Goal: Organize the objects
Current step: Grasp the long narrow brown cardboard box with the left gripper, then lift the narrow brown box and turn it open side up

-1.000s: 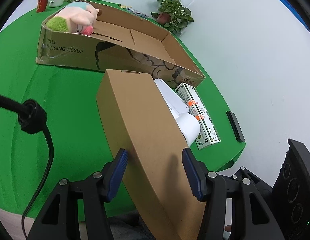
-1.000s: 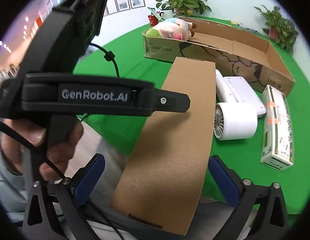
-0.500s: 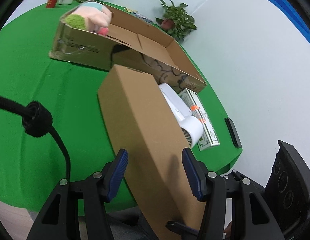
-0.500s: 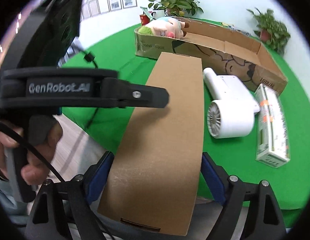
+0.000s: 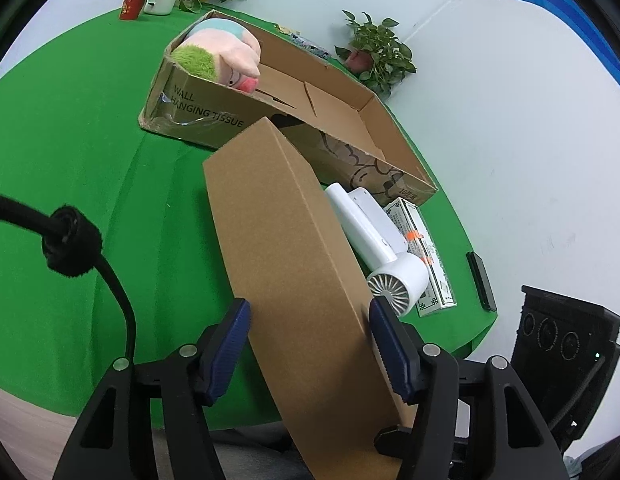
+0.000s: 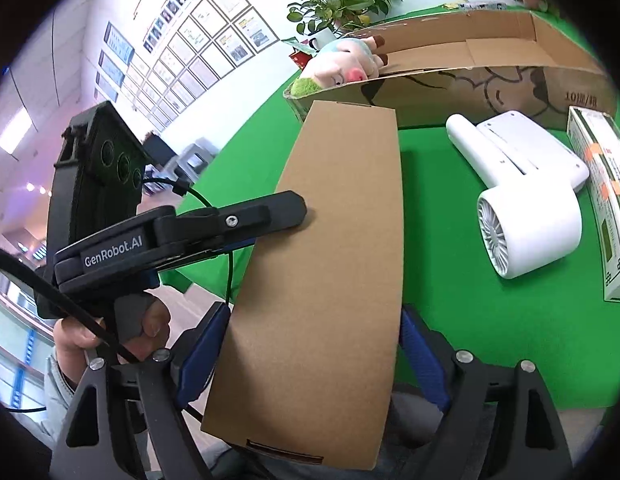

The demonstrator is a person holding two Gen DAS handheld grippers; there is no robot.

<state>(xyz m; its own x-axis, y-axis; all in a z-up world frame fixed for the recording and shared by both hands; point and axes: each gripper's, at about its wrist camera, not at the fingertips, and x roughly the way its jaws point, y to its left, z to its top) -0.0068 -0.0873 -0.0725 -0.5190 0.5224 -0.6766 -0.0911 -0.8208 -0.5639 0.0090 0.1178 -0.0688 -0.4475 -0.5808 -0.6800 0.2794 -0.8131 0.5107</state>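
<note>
Left wrist view: my left tool (image 5: pixel 310 344) straddles the long brown carton (image 5: pixel 293 264), its jaws opening, the left pad seemingly just off the cardboard. Right wrist view: my right tool (image 6: pixel 310 344) clamps the same carton's near end, raised off the green surface (image 6: pixel 490 320); white hair dryer (image 6: pixel 526 208) lies beside it.

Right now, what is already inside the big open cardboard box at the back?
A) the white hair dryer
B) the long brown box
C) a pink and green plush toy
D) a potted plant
C: the plush toy sits in one end of the big open cardboard box, while the white hair dryer lies outside it on the green table.
</note>
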